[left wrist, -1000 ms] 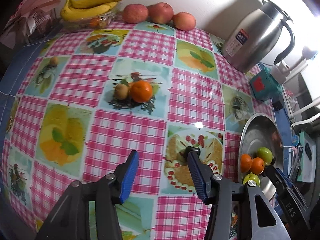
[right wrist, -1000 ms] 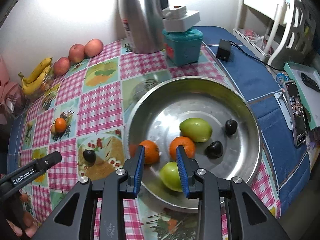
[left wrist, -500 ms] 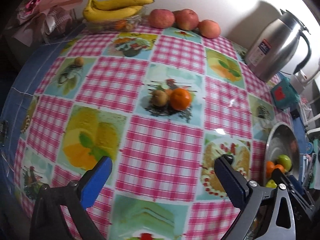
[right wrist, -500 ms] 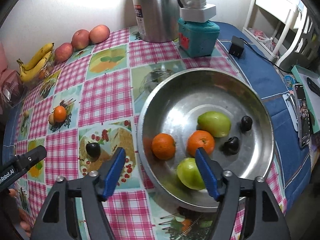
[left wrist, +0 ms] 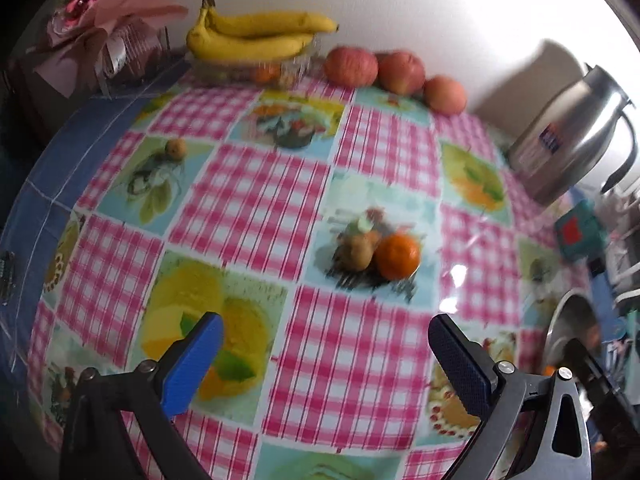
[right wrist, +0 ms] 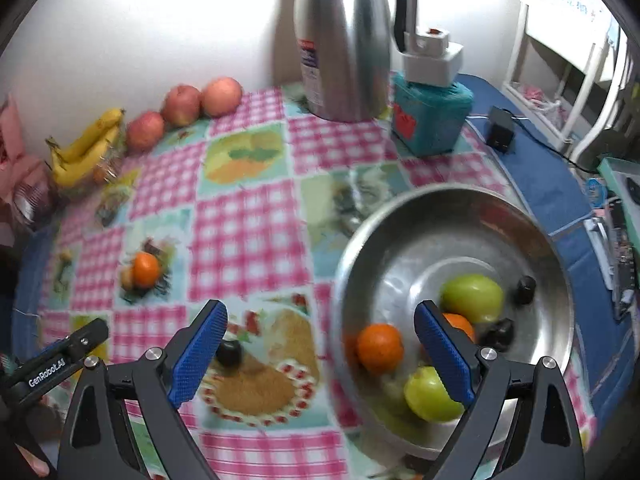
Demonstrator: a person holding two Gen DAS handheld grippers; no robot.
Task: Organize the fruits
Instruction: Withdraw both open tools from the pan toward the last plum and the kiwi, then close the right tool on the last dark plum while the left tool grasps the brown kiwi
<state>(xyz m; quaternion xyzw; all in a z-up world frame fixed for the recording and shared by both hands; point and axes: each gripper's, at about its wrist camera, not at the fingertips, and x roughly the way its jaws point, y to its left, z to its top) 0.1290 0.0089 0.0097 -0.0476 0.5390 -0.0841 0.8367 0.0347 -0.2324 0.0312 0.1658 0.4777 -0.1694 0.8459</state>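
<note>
The fruits lie in three groups. In the steel bowl, at the right of the desk, sit two oranges, one at the near left and one partly hidden behind a finger, two green fruits and two small dark fruits. Out on the checked cloth, well apart from the bowl, a loose orange rests touching a small brown fruit, and another small brown fruit lies far left. One dark fruit sits on the cloth near the bowl's left side. Along the far wall are bananas and three apples, with a steel jug and a teal box beyond the bowl.

The left gripper has just been opening and its fingers are spread wide and released, nothing between them; it faces the orange and brown fruit. The right gripper has likewise just been opening; its fingers are released, with the dark fruit just beside the left finger but not pressed.

This looks like the moment between a drop and the next pick. The left gripper's next move probably calls for travelling farther out and lowering over the loose orange without nudging the brown fruit touching it; the right seems placed for the dark fruit.
</note>
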